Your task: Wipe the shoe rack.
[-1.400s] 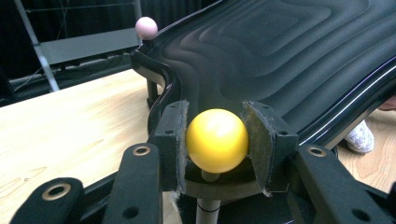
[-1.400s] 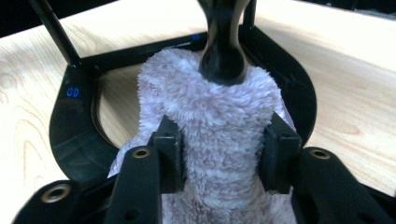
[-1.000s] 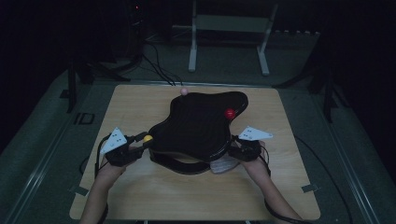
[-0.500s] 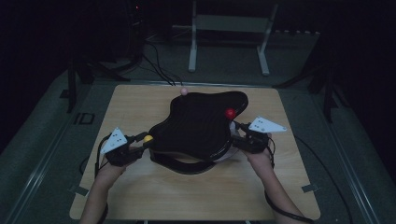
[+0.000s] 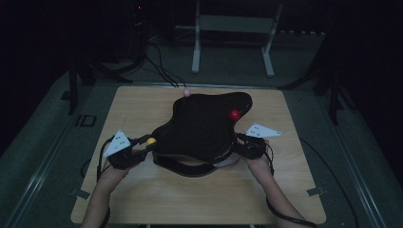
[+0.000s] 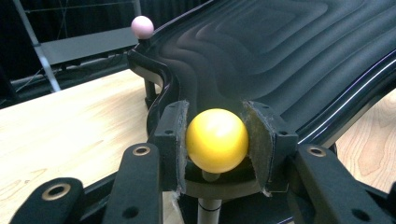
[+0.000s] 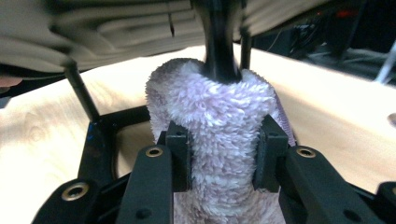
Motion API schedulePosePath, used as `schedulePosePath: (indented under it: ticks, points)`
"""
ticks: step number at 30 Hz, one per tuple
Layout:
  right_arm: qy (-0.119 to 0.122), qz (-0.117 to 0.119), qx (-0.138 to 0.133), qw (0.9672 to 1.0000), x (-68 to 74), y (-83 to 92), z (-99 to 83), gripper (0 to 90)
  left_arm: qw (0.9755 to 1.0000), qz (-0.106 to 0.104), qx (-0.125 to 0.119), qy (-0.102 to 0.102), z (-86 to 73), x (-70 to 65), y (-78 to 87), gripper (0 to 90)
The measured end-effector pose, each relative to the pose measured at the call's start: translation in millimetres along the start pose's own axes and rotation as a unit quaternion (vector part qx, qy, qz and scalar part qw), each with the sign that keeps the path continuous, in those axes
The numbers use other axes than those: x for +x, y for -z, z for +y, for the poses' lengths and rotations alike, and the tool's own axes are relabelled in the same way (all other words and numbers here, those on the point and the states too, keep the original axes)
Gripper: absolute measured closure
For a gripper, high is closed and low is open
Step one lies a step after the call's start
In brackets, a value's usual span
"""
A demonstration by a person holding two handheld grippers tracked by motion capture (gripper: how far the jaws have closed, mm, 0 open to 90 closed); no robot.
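Wiping step: the left gripper [image 6: 217, 140] holds the yellow ball knob [image 6: 217, 140] of the black wavy board [image 5: 204, 126] mid-bench. The right gripper [image 7: 219, 156], fingers just closing, pinches a fluffy white cloth [image 7: 217, 126] under its near right edge. Next, rub the leg.

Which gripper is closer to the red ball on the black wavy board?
The right gripper. It sits at the board's right edge, just below the red ball. The left gripper is across the board, its fingers clamping the yellow ball.

Likely dark lab, cables [image 5: 159, 64], metal stand [image 5: 233, 28]
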State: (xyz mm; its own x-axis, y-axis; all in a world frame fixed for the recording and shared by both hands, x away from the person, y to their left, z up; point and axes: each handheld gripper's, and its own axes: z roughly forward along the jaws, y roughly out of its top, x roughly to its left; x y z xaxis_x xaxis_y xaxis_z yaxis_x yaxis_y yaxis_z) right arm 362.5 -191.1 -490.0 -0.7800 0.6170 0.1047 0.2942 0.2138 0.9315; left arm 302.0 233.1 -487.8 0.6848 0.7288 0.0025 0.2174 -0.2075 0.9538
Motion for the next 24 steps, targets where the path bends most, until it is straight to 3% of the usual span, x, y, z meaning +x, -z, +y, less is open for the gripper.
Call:
schedulePosePath:
  ticks: [2, 7, 8, 10, 12, 15, 24]
  points:
    - [0.007, -0.009, 0.007, 0.9999, 0.7, -2.6, -6.7, 64.8, 1.0000, 0.000, 0.000, 0.002, 0.0, 0.0, 0.0, 59.6]
    - [0.005, -0.017, 0.070, 0.9974, -2.6, -17.8, -37.8, 64.0, 1.0000, -0.001, -0.001, 0.002, -0.2, 0.3, 0.2, 59.6]
    - [0.004, -0.020, 0.073, 0.9972, -3.2, -19.0, -44.2, 63.6, 1.0000, -0.002, -0.001, 0.002, -0.4, 0.6, 0.2, 59.6]
    - [-0.013, -0.014, 0.077, 0.9968, -5.5, -19.0, -46.9, 63.0, 1.0000, -0.002, -0.002, 0.003, -0.4, 0.6, 0.0, 59.6]
    - [0.002, -0.018, 0.087, 0.9961, -2.9, -18.0, -41.6, 61.5, 1.0000, -0.002, -0.001, 0.004, -0.3, 0.8, 0.1, 59.6]
    - [0.007, -0.015, 0.081, 0.9966, -2.3, -12.3, -33.7, 58.9, 1.0000, -0.003, 0.000, 0.002, 0.0, 0.6, -0.1, 59.6]
    - [0.033, -0.019, 0.018, 0.9991, 4.7, 9.4, 4.8, 56.4, 1.0000, -0.004, -0.001, 0.001, 0.0, 0.3, -0.7, 59.6]
